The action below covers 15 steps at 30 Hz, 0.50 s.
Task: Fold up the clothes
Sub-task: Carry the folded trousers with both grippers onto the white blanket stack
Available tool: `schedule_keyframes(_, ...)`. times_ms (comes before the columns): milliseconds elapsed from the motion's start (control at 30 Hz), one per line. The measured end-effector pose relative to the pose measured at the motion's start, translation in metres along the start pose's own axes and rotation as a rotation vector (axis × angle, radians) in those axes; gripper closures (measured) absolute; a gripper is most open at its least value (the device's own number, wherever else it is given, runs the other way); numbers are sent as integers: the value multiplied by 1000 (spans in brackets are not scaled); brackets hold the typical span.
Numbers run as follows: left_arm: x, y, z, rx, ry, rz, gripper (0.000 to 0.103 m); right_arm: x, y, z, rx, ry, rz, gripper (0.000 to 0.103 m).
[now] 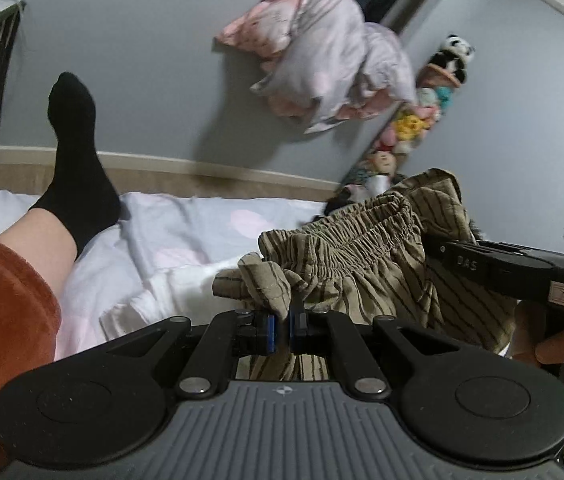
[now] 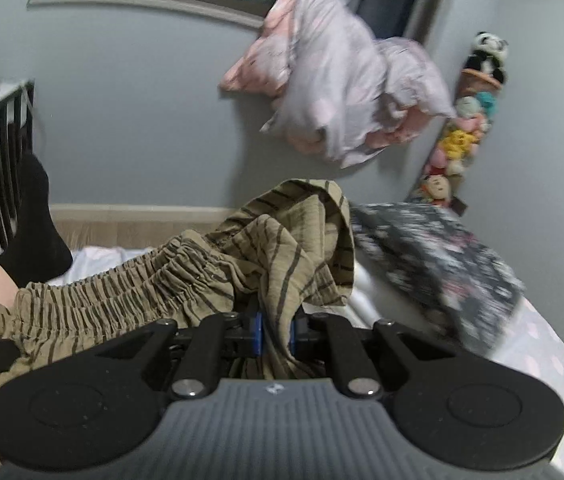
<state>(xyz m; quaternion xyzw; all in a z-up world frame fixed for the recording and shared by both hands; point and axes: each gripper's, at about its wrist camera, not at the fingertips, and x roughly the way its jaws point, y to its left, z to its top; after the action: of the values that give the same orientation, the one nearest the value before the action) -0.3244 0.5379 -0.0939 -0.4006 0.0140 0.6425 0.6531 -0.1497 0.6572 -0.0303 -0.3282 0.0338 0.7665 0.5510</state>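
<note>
Hand-held gripper [image 2: 276, 330] clamping striped shorts [image 2: 202, 276], floral garment [image 2: 441, 264] beside

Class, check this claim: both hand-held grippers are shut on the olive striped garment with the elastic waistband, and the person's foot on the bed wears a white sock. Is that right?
Not quite: the sock is black, not white, as the left wrist view shows. The rest holds: the left hand-held gripper and the right hand-held gripper are both shut on the olive striped garment with the elastic waistband, and the foot rests on the bed.
</note>
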Motion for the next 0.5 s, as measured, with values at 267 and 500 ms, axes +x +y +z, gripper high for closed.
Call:
schedule_keyframes(267,24,13,-8,26,26,89,96,64,17,-12,-2,54,71,88)
schedule_keyframes(500,19,7,-15,95,-10,132,85,58,9,-16,45,46,17,65)
